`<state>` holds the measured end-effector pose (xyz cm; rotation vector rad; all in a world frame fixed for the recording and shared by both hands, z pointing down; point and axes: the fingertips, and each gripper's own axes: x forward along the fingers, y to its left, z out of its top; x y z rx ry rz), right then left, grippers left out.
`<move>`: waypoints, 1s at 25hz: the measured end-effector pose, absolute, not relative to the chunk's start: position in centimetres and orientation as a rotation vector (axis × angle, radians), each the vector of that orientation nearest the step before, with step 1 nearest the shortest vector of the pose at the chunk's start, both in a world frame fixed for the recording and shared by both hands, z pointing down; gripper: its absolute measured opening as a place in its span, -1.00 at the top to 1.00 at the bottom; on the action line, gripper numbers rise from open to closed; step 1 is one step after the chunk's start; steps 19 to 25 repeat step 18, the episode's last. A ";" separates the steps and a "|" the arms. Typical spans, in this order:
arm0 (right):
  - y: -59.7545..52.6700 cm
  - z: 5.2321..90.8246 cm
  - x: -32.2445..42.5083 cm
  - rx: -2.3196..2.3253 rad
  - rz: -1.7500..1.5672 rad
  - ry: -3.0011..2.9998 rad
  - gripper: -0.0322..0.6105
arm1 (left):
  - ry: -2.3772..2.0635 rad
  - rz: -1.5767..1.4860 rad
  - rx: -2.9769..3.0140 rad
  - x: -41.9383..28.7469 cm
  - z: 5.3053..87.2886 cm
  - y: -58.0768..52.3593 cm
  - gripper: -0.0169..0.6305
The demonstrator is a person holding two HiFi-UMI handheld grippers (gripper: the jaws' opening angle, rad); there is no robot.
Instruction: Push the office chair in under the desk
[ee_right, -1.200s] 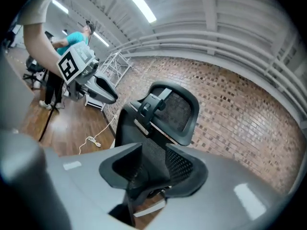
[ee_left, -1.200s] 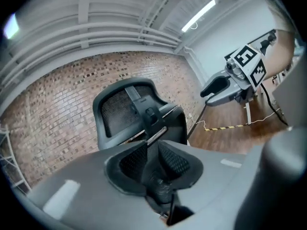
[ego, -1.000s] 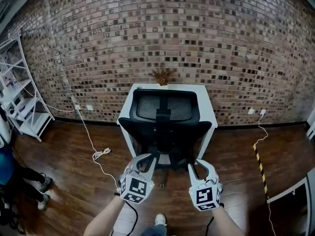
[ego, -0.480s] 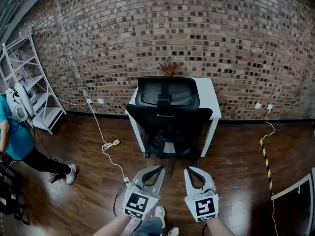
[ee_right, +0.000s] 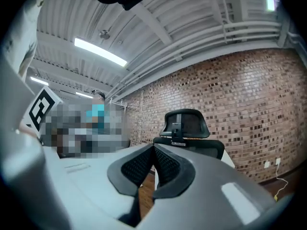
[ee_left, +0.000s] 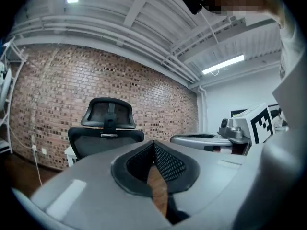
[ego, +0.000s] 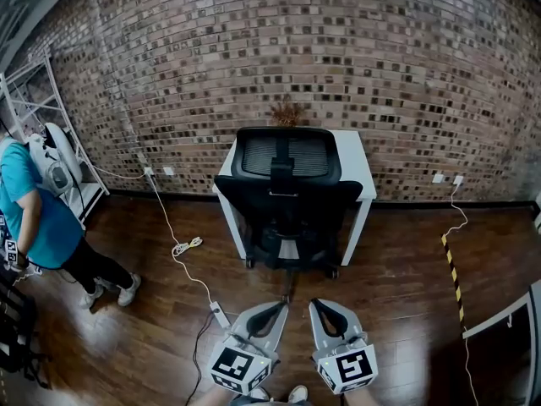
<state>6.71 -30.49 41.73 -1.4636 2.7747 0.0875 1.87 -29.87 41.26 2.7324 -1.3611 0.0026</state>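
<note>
Two grippers: left gripper (ego: 281,307) and right gripper (ego: 314,304) are side by side, each with its jaws pressed together on nothing.
Office chair (ego: 286,197): straight ahead of both tips, well apart from them, backrest facing them, seat in between the desk's legs.
Desk (ego: 359,163): white, beyond the chair, against the brick wall (ego: 338,49).
Power strip (ego: 218,314): on the wood floor, near the left gripper's left.
Person (ego: 34,218): teal shirt, far off to the left gripper's left.

office chair (ego: 287,197) tucked under desk (ego: 365,176) against brick wall (ego: 338,49); plant (ego: 286,112) on desk's back edge; shelf rack (ego: 34,108) and person (ego: 38,218) far left; both grippers before chair, apart from it.
</note>
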 end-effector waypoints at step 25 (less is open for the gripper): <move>-29.8 42.3 3.9 -1.523 0.016 2.769 0.90 | -1.263 0.002 2.677 -0.2 42.4 -30.0 0.90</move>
